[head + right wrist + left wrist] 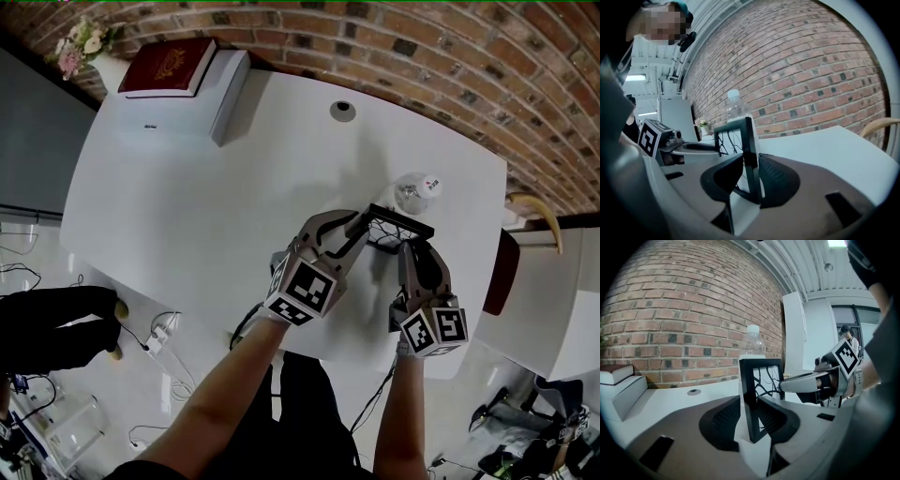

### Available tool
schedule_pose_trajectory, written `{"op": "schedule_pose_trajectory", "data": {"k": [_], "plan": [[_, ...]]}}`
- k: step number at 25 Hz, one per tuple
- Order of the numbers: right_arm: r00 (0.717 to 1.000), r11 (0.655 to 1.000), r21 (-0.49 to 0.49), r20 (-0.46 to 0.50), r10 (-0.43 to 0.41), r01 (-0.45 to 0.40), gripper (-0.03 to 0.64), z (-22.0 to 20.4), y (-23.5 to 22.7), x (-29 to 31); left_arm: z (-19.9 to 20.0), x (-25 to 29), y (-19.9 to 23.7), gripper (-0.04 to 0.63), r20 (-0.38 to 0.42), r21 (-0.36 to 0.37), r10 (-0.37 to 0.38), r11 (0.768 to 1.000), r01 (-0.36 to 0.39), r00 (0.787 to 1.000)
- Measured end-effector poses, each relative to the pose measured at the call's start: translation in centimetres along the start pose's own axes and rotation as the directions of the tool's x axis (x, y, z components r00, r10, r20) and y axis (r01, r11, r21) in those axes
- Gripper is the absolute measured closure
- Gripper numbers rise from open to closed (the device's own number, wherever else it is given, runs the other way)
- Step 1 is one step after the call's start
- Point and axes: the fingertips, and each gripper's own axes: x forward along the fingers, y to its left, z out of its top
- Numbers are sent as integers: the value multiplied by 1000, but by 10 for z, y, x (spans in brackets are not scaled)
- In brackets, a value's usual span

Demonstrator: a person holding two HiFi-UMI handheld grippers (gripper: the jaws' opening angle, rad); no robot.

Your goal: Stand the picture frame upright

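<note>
Flowers [82, 42] and one red book [169, 66] on one white box [225, 94] sit at the far left of the white tabletop [216, 197], which only the head view shows whole. Toward the right, two tools meet: the left tool [361, 227] and the right tool [412, 251] flank the single picture frame [398, 225]. It stands upright on the tabletop near its right end, with one clear bottle [415, 190] just behind it. Only the two gripper views show the frame's face, a pattern of dark branching lines. They also show the jaws: each tool's pair stands apart with a side edge of the frame between, unclamped. Each of these views also catches the other tool across the frame.
</note>
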Motion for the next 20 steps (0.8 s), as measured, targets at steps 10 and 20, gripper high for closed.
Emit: {"op": "schedule_pose_trajectory", "data": {"k": [10, 20], "plan": [[999, 999, 18, 18, -28, 27, 488, 2, -4, -11, 0, -8, -1, 476, 14, -29, -2, 1000, 2, 1000], [995, 996, 16, 45, -85, 84, 567, 5, 2, -31, 3, -33, 2, 528, 29, -46, 20, 999, -18, 999]]}}
